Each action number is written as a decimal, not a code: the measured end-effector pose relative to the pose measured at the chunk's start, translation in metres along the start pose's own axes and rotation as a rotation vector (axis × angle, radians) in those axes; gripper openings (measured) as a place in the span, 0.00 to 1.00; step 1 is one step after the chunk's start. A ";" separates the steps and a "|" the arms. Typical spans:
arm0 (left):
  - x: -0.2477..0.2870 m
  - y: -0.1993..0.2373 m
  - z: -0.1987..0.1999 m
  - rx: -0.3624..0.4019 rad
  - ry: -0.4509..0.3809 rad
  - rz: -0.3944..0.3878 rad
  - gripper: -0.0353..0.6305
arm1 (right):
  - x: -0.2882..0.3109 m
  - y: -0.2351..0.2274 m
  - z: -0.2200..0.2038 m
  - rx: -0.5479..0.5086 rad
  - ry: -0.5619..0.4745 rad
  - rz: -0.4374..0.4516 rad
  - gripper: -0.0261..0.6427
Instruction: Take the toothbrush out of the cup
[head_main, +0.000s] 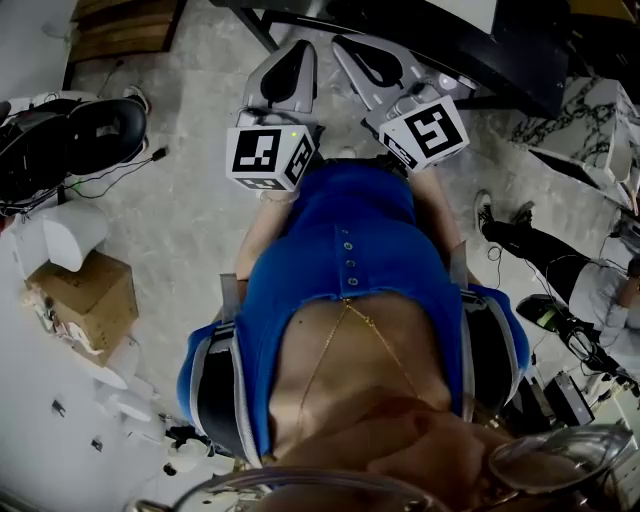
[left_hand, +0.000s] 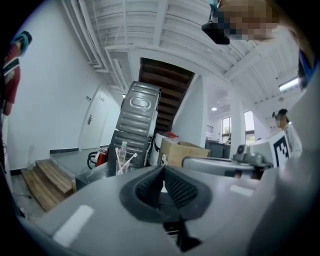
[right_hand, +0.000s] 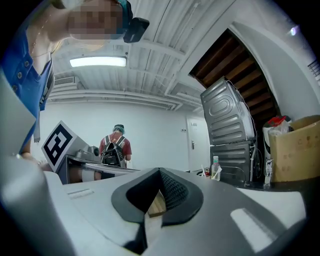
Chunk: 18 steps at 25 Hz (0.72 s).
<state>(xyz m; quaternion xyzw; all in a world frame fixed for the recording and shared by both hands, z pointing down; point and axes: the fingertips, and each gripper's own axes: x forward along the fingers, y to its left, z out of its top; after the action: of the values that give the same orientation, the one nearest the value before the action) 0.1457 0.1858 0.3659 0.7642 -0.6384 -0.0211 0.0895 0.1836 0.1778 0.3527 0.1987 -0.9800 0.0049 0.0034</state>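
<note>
A clear cup (left_hand: 121, 165) holding several white toothbrushes (left_hand: 131, 158) stands on a dark table far ahead in the left gripper view, with a small plastic bottle behind it. The same cup (right_hand: 216, 174) shows tiny at mid-right in the right gripper view. Neither cup nor toothbrushes appear in the head view. My left gripper (left_hand: 163, 168) is shut with nothing between its pads. My right gripper (right_hand: 160, 172) is shut and empty as well. In the head view both are held close to my blue-shirted chest, the left gripper (head_main: 287, 60) beside the right gripper (head_main: 368, 62), far from the cup.
A dented grey metal appliance (left_hand: 138, 114) and a cardboard box (left_hand: 183, 150) stand behind the cup. Wooden steps (left_hand: 47, 182) lie at the left. A person with a backpack (right_hand: 114, 148) stands in the distance. On the floor sit a cardboard box (head_main: 88, 296), cables and someone's legs (head_main: 555, 250).
</note>
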 end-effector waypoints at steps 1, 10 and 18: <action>0.007 0.008 0.003 0.001 -0.004 -0.006 0.06 | 0.008 -0.005 0.001 0.001 -0.005 -0.006 0.04; 0.056 0.091 0.030 0.001 0.000 -0.091 0.06 | 0.106 -0.030 0.007 0.016 -0.010 -0.060 0.04; 0.076 0.142 0.037 -0.011 0.018 -0.162 0.06 | 0.161 -0.039 0.006 0.020 -0.004 -0.125 0.04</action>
<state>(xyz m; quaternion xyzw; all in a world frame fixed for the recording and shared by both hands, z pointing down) 0.0162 0.0834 0.3593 0.8130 -0.5735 -0.0247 0.0975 0.0508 0.0787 0.3479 0.2596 -0.9656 0.0141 -0.0004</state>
